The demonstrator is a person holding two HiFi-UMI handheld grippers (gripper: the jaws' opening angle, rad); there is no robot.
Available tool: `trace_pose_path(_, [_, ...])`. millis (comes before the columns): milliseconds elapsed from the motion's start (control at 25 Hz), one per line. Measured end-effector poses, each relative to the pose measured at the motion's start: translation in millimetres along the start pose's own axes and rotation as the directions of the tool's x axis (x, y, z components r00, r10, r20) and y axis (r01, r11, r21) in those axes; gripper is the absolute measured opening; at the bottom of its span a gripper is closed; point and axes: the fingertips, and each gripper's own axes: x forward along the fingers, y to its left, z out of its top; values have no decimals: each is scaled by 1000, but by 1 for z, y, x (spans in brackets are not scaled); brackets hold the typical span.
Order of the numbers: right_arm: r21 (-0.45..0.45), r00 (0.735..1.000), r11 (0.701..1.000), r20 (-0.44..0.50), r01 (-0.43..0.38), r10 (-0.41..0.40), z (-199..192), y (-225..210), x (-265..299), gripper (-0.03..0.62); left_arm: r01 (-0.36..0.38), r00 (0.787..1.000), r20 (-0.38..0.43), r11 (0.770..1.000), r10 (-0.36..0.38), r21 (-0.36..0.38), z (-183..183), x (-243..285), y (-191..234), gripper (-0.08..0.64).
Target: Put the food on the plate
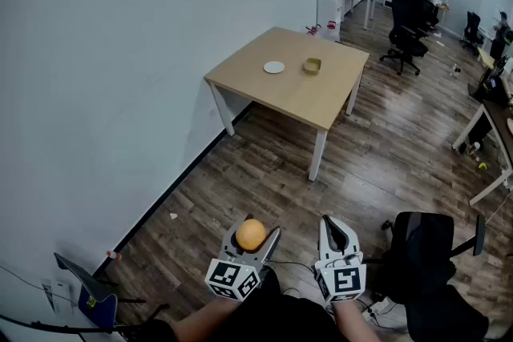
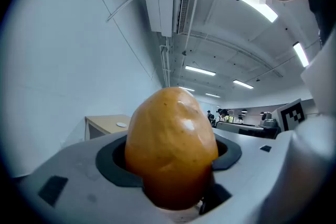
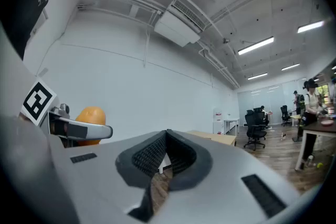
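An orange, egg-shaped piece of food (image 1: 251, 235) sits between the jaws of my left gripper (image 1: 255, 236), low in the head view. It fills the left gripper view as the orange food (image 2: 171, 147), with the dark pads pressed against both its sides. My right gripper (image 1: 336, 232) is beside it, jaws together with nothing between them; the right gripper view shows the ribbed pads (image 3: 157, 157) meeting. A small white plate (image 1: 274, 67) lies on a far wooden table (image 1: 264, 88), next to a yellowish bowl (image 1: 312, 66).
Dark wood floor (image 1: 264, 172) stretches between me and the table. A white wall (image 1: 104, 52) runs along the left. A black office chair (image 1: 429, 260) stands close at my right. More desks and chairs fill the back right, with a water dispenser (image 1: 329, 4) behind the table.
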Motion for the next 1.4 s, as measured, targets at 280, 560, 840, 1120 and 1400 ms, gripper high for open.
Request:
trace_pose_path(280, [147, 1000, 989, -5, 6, -6, -11, -22, 5, 60, -30, 999, -13, 1000, 30, -9, -7, 16, 3, 316])
trace_pose_path(560, [113, 997, 993, -72, 20, -12, -35, -45, 54, 60, -55, 998, -16, 998, 55, -28, -19, 65, 48, 316])
trace_pose_path(840, [99, 990, 995, -141, 1, 14, -54, -68, 156, 60, -32, 998, -61, 998, 29, -54, -31, 154, 109, 316])
trace_pose_path(1120, [70, 979, 997, -200, -19, 32, -59, -90, 261, 60, -22, 997, -78, 996, 16, -84, -27, 229, 167, 316])
trace_pose_path(1400, [68, 978, 997, -204, -23, 36, -46, -102, 341, 60, -29, 994, -111, 995, 18, -98, -11, 283, 215, 316])
